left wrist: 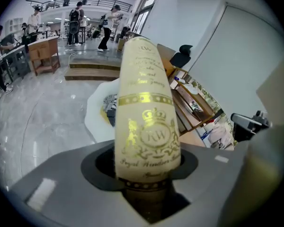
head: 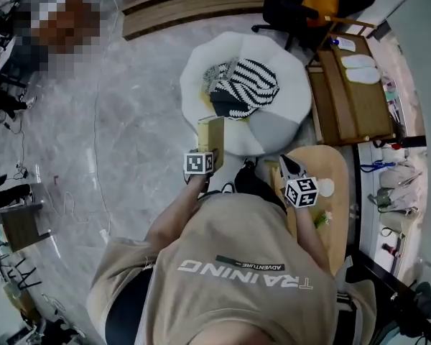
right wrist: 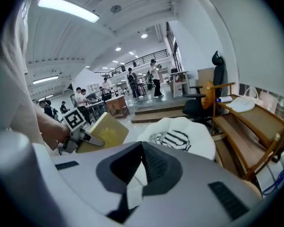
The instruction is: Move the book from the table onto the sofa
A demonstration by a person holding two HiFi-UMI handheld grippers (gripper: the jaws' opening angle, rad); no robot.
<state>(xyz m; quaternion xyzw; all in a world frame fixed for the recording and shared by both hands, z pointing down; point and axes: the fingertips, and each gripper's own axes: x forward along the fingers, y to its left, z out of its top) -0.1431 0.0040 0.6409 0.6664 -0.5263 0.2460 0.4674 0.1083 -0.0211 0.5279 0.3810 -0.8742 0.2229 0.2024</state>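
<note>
A cream book [head: 212, 130] with gold print is held upright in my left gripper [head: 205, 151], just at the near edge of the white beanbag sofa [head: 291, 85]. In the left gripper view the book's spine [left wrist: 144, 112] stands between the jaws, which are shut on it, with the sofa [left wrist: 95, 115] behind. My right gripper [head: 289, 167] is shut and empty over the round wooden table [head: 335, 165], to the right of the person's body. The right gripper view shows its closed jaws [right wrist: 141, 150], and beyond them the left gripper [right wrist: 80, 129], the book [right wrist: 106, 131] and the sofa [right wrist: 194, 131].
A black-and-white striped cloth [head: 248, 85] lies on the sofa. A wooden rack [head: 352, 99] stands to the right, a black office chair [head: 287, 9] behind the sofa, wooden steps [head: 194, 9] at the back. A small white object [head: 325, 187] sits on the table.
</note>
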